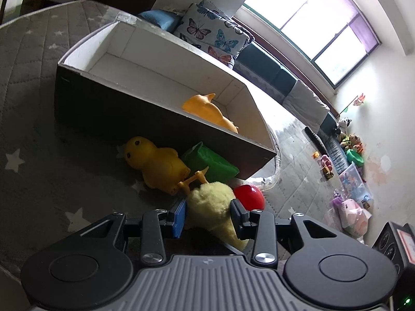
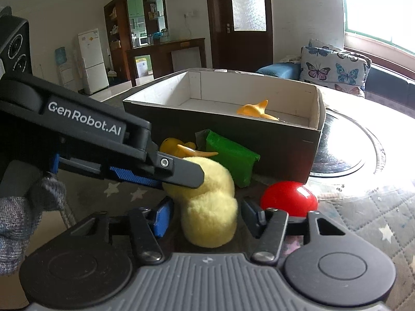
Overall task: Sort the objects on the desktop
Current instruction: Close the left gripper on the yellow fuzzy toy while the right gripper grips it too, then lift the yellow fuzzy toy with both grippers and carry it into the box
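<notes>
Plush chick [image 2: 210,207] lies on the quilt near the box [image 2: 285,140], left of the red ball [image 2: 289,198]. Left gripper [image 1: 208,213] is clenched on it; right gripper [image 2: 205,219] straddles it, pads apparently not pressing. Lift clear, drop it in the box.

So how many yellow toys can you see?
3: a fluffy chick between the jaws, a rubber duck by the box, an orange-yellow toy inside it.

Both wrist views close, angled down, sharing plush chick [image 1: 210,204] and box [image 2: 285,140]
</notes>
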`<state>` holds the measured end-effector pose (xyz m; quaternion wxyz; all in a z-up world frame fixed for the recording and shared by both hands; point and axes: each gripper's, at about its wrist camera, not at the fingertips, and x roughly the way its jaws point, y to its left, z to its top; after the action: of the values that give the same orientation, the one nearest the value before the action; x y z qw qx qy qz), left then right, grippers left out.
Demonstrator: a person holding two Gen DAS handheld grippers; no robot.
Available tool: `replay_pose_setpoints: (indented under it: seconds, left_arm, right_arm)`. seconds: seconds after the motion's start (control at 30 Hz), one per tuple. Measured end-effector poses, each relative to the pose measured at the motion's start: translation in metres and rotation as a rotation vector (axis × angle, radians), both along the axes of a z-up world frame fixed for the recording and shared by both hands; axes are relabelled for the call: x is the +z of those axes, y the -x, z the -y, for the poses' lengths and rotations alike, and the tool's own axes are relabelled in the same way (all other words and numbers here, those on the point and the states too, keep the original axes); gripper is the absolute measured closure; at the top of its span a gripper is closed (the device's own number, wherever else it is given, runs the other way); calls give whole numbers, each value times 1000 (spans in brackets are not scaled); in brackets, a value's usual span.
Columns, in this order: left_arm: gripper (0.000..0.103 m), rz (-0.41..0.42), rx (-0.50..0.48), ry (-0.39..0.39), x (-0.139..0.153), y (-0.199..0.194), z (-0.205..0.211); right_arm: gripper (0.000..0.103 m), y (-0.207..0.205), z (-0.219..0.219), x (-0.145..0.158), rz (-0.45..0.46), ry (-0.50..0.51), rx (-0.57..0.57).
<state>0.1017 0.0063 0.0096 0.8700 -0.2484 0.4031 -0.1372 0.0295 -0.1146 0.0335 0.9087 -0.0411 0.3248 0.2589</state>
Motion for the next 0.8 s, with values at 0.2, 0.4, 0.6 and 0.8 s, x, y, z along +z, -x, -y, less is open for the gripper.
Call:
replay_pose_setpoints:
  seconds: [0.2,0.4,0.6,0.8]
  left_arm:
    - [62,-16,0,13,0,-6,0]
    - [61,-35,9,38,-3,-7,-3]
    - [63,-25,23,45,5,4,-6]
    - [63,39,23,44,26,15,-8]
  right_arm:
    - [52,-1,-3,-3,-3,7,1]
    - [55,0,-4,-2,0,8,-4]
    - [59,13,-4,7,22,2,3]
    - [59,24,-5,26,81,-4,5]
